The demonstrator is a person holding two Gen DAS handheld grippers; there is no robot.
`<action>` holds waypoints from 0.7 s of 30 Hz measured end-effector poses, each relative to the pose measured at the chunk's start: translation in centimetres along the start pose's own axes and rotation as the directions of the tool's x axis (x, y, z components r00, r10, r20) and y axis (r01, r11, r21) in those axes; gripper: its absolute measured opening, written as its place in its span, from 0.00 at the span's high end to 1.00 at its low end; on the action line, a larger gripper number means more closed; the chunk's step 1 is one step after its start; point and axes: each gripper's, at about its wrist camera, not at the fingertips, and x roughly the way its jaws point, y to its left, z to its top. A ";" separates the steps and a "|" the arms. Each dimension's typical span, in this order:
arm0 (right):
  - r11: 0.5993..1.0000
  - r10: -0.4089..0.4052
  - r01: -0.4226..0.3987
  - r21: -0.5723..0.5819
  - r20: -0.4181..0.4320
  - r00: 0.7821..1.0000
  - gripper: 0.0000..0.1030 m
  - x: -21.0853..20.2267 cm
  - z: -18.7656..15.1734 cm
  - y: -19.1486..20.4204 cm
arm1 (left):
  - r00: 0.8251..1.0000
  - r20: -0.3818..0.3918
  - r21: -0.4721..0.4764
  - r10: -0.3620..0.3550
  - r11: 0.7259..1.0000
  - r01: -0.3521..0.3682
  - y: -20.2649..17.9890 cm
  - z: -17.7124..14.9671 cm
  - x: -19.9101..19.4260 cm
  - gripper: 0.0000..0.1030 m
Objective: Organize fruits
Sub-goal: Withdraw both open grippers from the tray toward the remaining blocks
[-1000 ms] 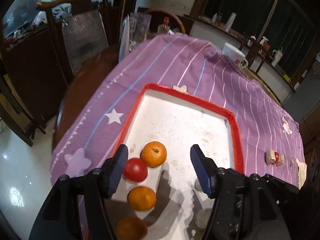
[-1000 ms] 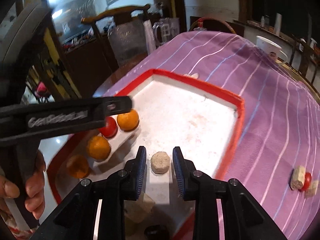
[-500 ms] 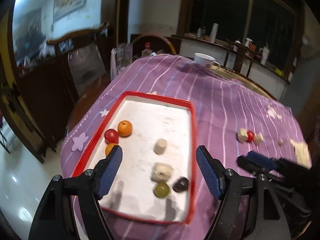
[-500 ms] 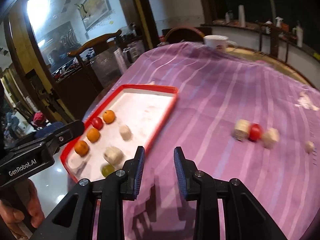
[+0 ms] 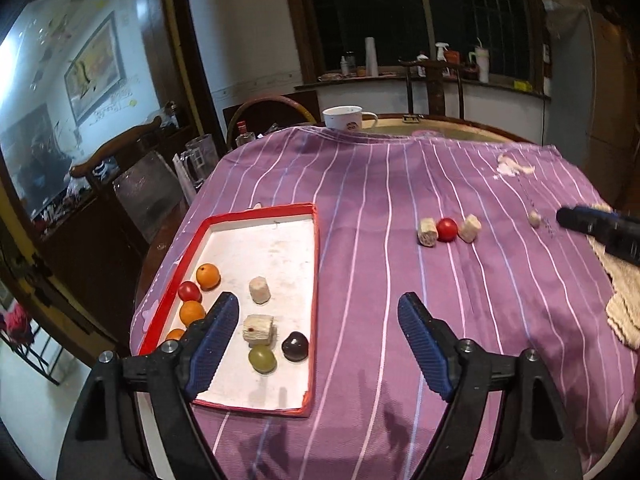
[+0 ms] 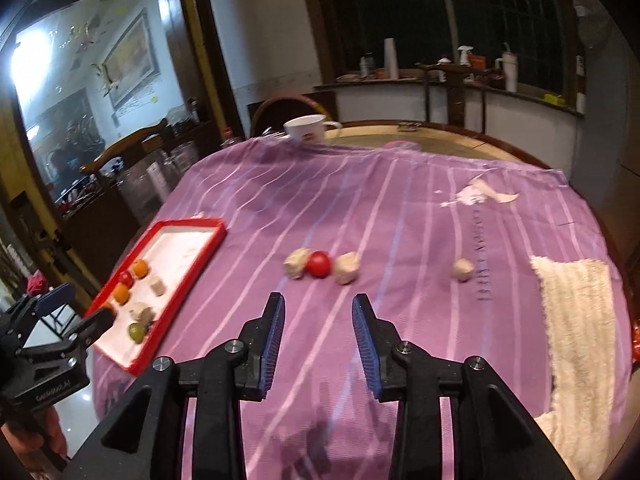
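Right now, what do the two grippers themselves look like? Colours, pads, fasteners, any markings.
Both match: matte black plastic frames with angular struts and silver screw heads. The left gripper and right gripper carry blue ribbed pads on their fingers. In the right wrist view, the left unit's body shows small white lettering, too blurred to read. No cables visible.

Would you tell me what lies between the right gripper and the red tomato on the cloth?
Only bare striped tablecloth: in the right wrist view, nothing sits between the open right gripper and the red tomato.
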 end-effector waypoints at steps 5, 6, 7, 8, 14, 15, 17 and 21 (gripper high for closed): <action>0.999 0.004 -0.003 0.043 -0.014 1.000 0.61 1.5 0.0 -2.3 | 1.000 -0.025 0.017 0.002 1.000 -0.001 -1.2 0.4 1.7 0.21; 0.999 0.008 -0.006 0.048 -0.022 1.000 0.61 1.9 0.1 -2.6 | 0.999 -0.032 0.015 -0.001 1.000 0.002 -1.3 0.5 2.1 0.21; 0.999 0.014 -0.012 0.049 -0.032 0.999 0.61 2.5 0.1 -2.8 | 0.999 -0.040 0.012 -0.006 1.000 0.006 -1.5 0.6 2.6 0.21; 0.999 0.017 -0.015 0.047 -0.039 0.999 0.61 2.8 0.0 -3.0 | 0.999 -0.045 0.012 -0.008 1.000 0.008 -1.7 0.7 2.9 0.21; 0.998 0.022 -0.018 0.058 -0.074 0.997 0.61 5.1 -0.4 -4.1 | 0.996 -0.093 0.035 -0.012 0.999 0.015 -3.1 0.8 5.2 0.21; 0.998 0.024 -0.019 0.061 -0.080 0.997 0.61 5.4 -0.4 -4.2 | 0.995 -0.101 0.039 -0.014 0.999 0.018 -3.2 0.8 5.6 0.21; 0.998 0.024 -0.019 0.062 -0.091 0.996 0.61 6.0 -0.5 -4.4 | 0.993 -0.117 0.044 -0.019 0.999 0.025 -3.5 0.8 6.3 0.21; 0.999 0.022 -0.017 0.052 -0.115 0.993 0.61 7.2 -0.6 -4.5 | 0.988 -0.150 0.050 -0.031 0.998 0.039 -3.5 0.7 7.8 0.21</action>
